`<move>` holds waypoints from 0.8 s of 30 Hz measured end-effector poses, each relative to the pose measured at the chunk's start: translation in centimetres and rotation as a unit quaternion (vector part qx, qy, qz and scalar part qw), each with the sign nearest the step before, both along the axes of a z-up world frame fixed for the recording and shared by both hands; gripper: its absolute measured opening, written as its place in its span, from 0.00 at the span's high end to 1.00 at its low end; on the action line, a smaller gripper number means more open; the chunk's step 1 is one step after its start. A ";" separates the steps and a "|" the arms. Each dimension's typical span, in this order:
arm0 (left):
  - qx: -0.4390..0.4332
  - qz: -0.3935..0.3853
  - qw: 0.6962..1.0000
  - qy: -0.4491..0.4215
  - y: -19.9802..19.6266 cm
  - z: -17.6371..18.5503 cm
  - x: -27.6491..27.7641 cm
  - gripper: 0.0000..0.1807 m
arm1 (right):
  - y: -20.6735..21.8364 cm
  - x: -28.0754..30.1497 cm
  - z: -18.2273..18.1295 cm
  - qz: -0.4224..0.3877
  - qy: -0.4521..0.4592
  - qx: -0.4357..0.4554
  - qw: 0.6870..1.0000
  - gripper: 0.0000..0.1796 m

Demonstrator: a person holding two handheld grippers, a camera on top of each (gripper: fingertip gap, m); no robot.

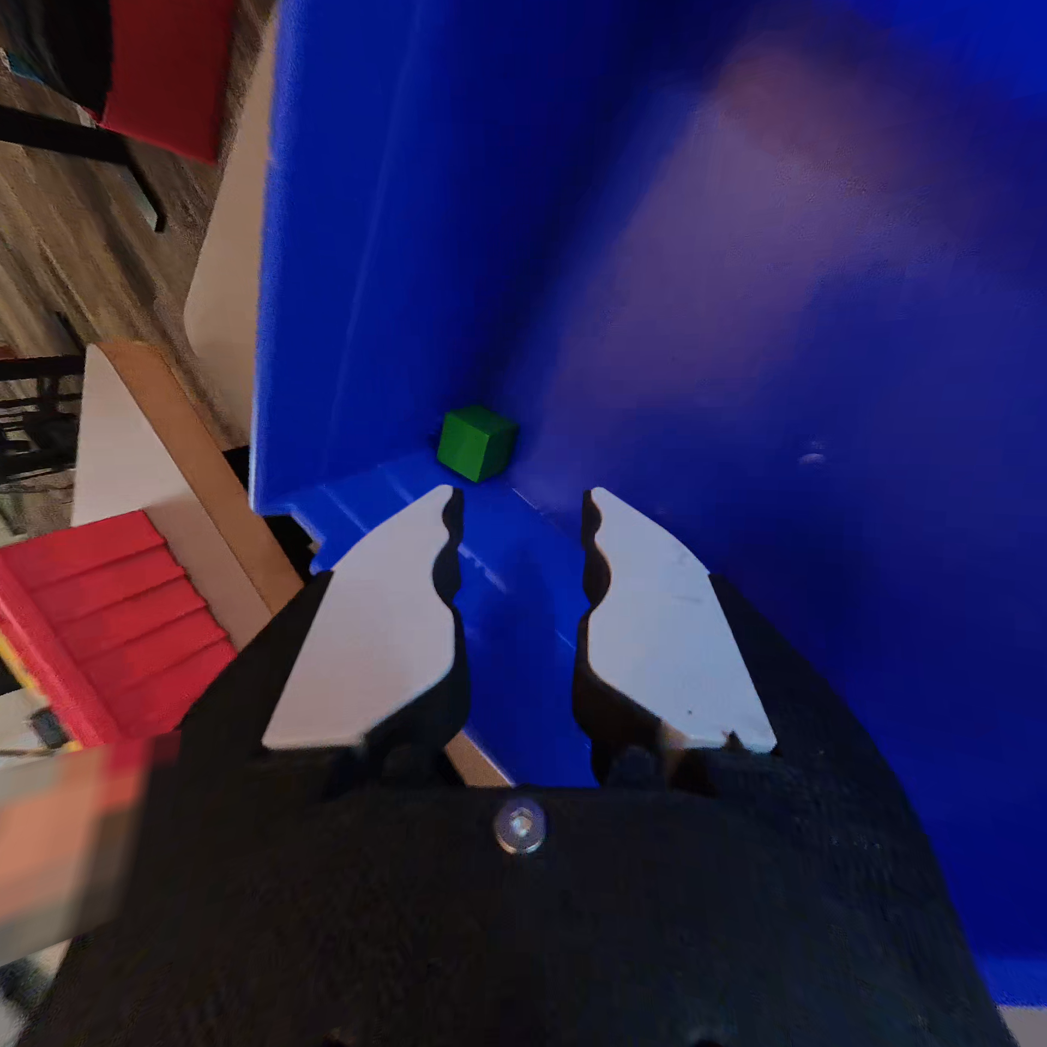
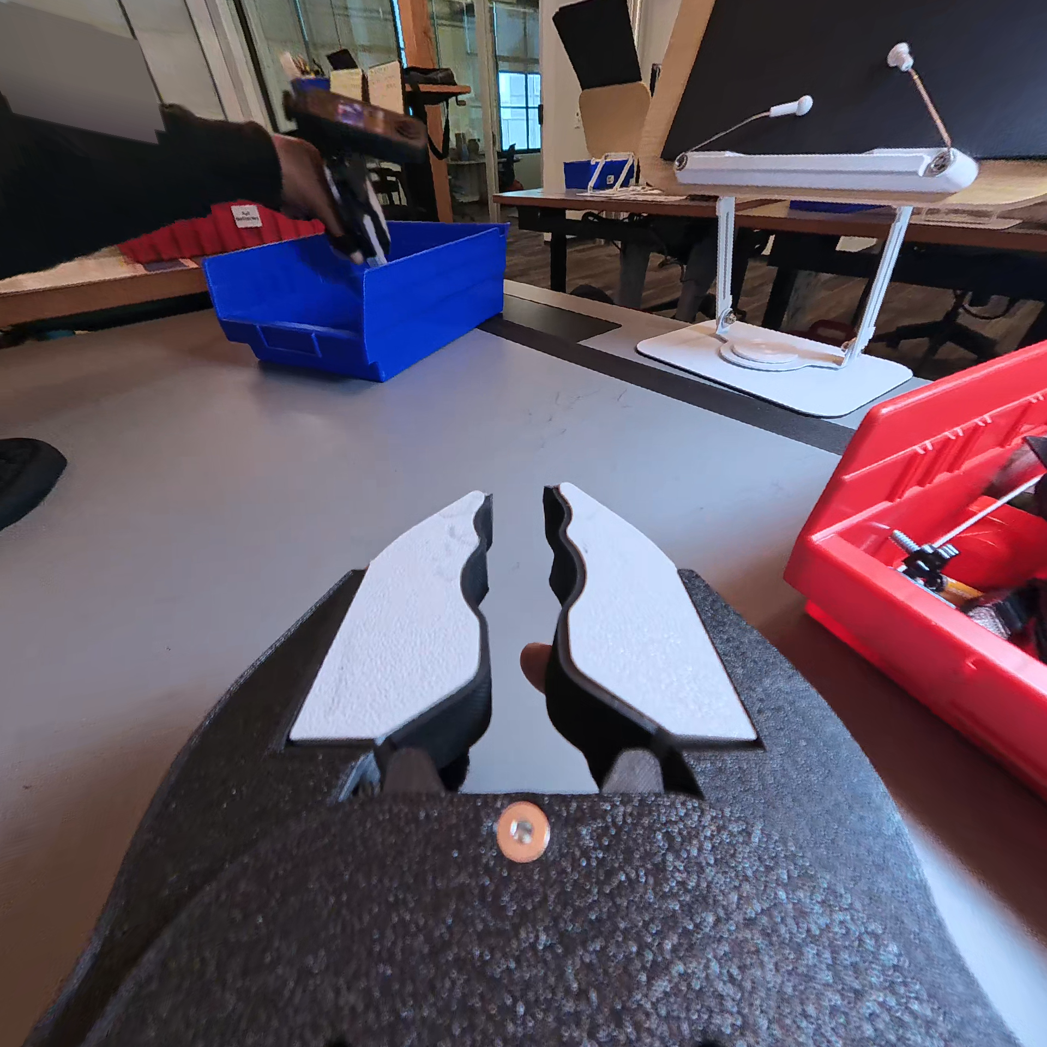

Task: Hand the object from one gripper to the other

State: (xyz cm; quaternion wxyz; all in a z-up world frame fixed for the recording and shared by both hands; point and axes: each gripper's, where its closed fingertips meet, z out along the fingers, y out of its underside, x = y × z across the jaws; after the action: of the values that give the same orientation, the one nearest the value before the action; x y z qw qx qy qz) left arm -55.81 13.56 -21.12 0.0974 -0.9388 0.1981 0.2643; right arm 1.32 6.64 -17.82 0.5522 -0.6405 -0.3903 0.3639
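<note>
A small green cube [image 1: 477, 443] lies in a corner of the blue bin [image 1: 736, 340]. My left gripper [image 1: 521, 496] is open and empty, its tips inside the bin just short of the cube. In the right wrist view the left gripper [image 2: 371, 249] reaches down into the blue bin [image 2: 362, 300] at the far left of the grey table [image 2: 340, 481]; the cube is hidden there. My right gripper [image 2: 516, 492] is open by a narrow gap and empty, low over the table's middle.
A red bin [image 2: 906, 566] with tools stands at the right. A white stand [image 2: 793, 351] is at the far right of the table. A red ridged object [image 1: 113, 623] lies left of the blue bin. A person's sleeve [image 2: 141, 181] reaches in from the left. About 6 cm separates my left fingertips from the small green cube [image 1: 477, 443].
</note>
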 end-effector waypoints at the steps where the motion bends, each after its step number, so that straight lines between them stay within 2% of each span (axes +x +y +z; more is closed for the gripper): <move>1: -0.029 -0.010 0.999 0.019 0.2 -0.6 -0.5 0.76 | -0.1 0.0 -0.1 0.002 -0.003 0.003 1.000 0.90; 4: -0.111 -0.035 0.991 0.065 0.5 -1.9 -1.8 0.75 | -0.4 0.1 -0.2 0.008 -0.007 0.011 1.000 0.91; 10: -0.196 -0.052 0.975 0.090 1.6 -3.2 -3.4 0.73 | 0.2 0.1 -0.3 0.004 -0.007 0.007 1.000 0.91; 14: -0.283 -0.035 0.953 0.103 0.2 -4.4 -4.9 0.70 | 0.8 0.5 -0.1 -0.007 0.010 -0.010 1.000 0.91; 18: -0.288 -0.064 0.942 0.159 1.0 -4.3 -6.5 0.82 | 1.3 0.9 0.0 -0.016 0.024 -0.021 0.999 0.91; 22: -0.281 -0.089 0.944 0.148 1.1 -4.2 -6.1 0.82 | 1.4 0.9 0.0 -0.018 0.025 -0.027 0.999 0.92; 24: -0.260 -0.100 0.954 0.111 1.0 -4.2 -5.0 0.82 | 1.4 0.9 0.0 -0.018 0.024 -0.025 0.999 0.92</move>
State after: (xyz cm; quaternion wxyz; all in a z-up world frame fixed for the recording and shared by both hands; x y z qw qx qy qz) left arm -60.83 14.60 -25.35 -0.1465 -0.8721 0.3619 0.2949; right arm 2.23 8.04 -17.84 0.5513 -0.6523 -0.3565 0.3788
